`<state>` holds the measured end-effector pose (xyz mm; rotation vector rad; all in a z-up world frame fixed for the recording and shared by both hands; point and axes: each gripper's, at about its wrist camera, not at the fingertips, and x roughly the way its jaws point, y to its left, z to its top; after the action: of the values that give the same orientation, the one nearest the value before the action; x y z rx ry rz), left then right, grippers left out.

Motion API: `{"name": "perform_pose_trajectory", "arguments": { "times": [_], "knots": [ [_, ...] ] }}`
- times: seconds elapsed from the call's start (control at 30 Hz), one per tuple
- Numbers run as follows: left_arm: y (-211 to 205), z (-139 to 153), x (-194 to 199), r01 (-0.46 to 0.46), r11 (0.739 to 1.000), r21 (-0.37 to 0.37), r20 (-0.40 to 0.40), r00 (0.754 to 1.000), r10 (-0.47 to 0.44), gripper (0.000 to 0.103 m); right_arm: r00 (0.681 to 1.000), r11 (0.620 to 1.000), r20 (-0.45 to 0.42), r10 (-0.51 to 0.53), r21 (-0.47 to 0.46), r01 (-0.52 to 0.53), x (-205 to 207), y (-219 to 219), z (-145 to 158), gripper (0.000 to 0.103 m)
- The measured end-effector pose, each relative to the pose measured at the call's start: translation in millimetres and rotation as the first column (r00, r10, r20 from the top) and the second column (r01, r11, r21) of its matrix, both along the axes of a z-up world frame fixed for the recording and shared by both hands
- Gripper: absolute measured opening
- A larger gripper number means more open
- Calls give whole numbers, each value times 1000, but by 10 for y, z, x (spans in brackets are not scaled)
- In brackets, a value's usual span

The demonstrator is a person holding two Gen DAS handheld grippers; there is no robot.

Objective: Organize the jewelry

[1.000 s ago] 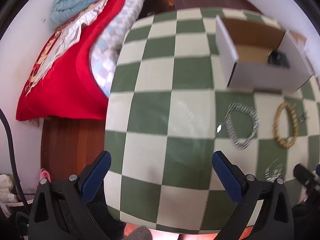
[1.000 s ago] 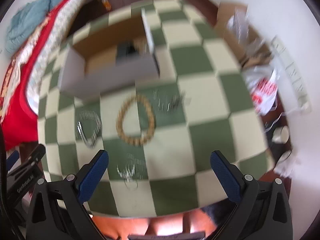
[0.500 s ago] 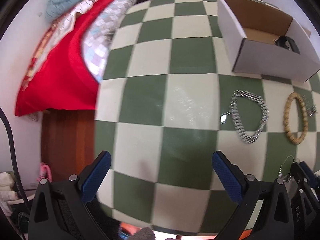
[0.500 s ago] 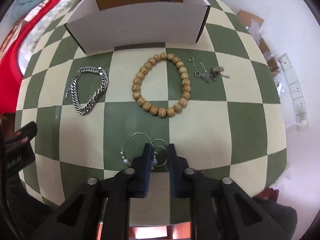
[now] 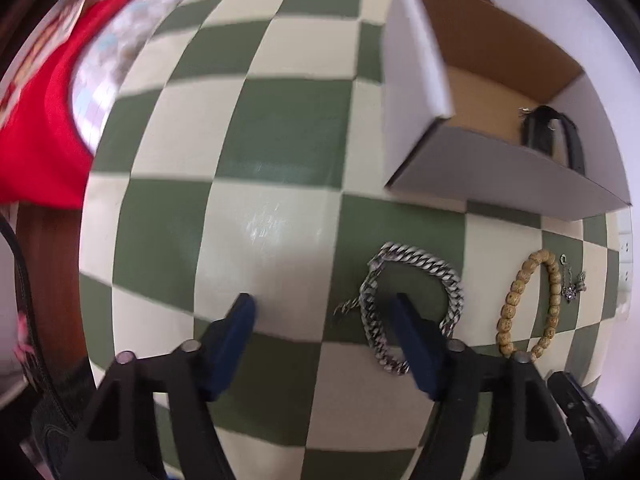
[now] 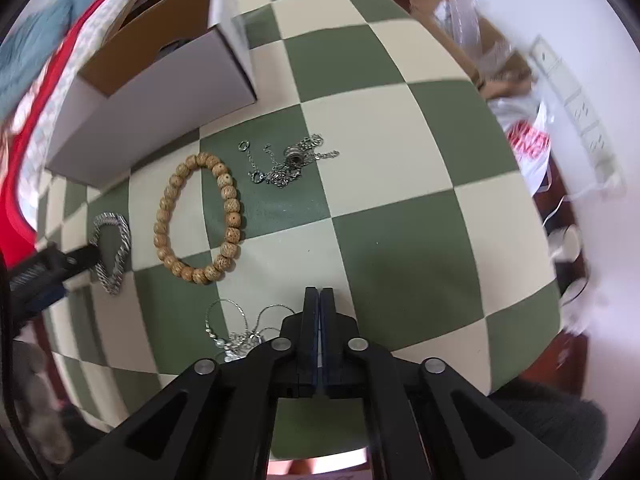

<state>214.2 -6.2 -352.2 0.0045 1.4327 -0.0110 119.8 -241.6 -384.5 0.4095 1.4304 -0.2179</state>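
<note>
My left claw (image 5: 322,308) stands partly open and its jaws have just been closing. In the left wrist view its right blue finger (image 5: 412,340) lies inside the loop of the silver curb-chain bracelet (image 5: 412,312), at the lower middle of the frame, and the left finger is over a cream square of the checkered tablecloth (image 5: 280,128). Part of the chain lies between the fingers, but they do not press on it.

My right claw (image 6: 320,300) is closed, pad against pad, at the lower middle of its frame. I see nothing clamped between the pads. The thin silver hoop earrings (image 6: 240,328) lie just to the left of this claw, partly hidden behind its black body; I cannot tell if they touch.

The wooden bead bracelet (image 6: 200,216) lies left of centre in the right wrist view, and the thin silver chain (image 6: 288,160) lies above and to the right of it.

Only the left wrist view looks inside the white cardboard box (image 5: 500,176), at the upper right, where a black band (image 5: 556,136) stands in the corner. Only the right wrist view shows the earrings, and also a white plastic bag with red print (image 6: 528,144) at the right edge.
</note>
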Motion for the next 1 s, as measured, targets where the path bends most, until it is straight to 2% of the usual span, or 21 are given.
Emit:
{"name": "perform_pose_trajectory", "arguments": {
  "times": [0.03,0.07,0.1,0.13,0.23,0.33,0.5,0.57,0.6,0.63,0.77,0.8,1.0],
  "knots": [
    [-23,12,-16,18,1000,-2,14,1000,-18,55,1000,999,3,-21,29,21,6,-66,21,32],
    [-43,29,-38,35,999,-2,26,999,-35,38,999,999,2,-35,41,35,1,-105,32,42],
    [-64,55,-67,56,998,4,45,997,-56,26,999,997,5,-44,56,44,-15,-120,43,55],
    [-85,68,-99,76,997,22,50,996,-77,6,999,997,9,-45,68,44,-24,-119,47,56],
    [-92,84,-208,102,993,57,54,993,-105,6,1000,997,6,-2,77,2,-62,-24,50,56],
    [56,105,-367,99,994,54,48,994,-102,5,999,998,-6,46,49,-46,-63,144,30,56],
    [303,141,-618,50,998,43,49,997,-52,2,989,981,-22,145,-126,-147,-60,568,14,61],
    [328,151,-693,42,998,37,50,998,-44,2,984,965,-3,180,-193,-177,-76,725,28,58],
    [344,168,-726,42,999,30,51,998,-44,2,981,962,15,193,-199,-186,-85,770,49,45],
    [305,176,-748,44,999,30,53,998,-46,2,978,958,25,206,-209,-197,-85,836,82,18],
    [297,334,-827,55,998,16,82,995,-56,1,980,966,37,195,-180,-186,-94,894,142,13],
    [293,420,-850,60,998,3,98,993,-60,1,982,972,50,185,-158,-175,-137,861,171,5],
    [210,871,-755,111,991,-71,151,984,-99,1,984,994,145,108,-42,-103,-170,675,576,5]
  ]
}}
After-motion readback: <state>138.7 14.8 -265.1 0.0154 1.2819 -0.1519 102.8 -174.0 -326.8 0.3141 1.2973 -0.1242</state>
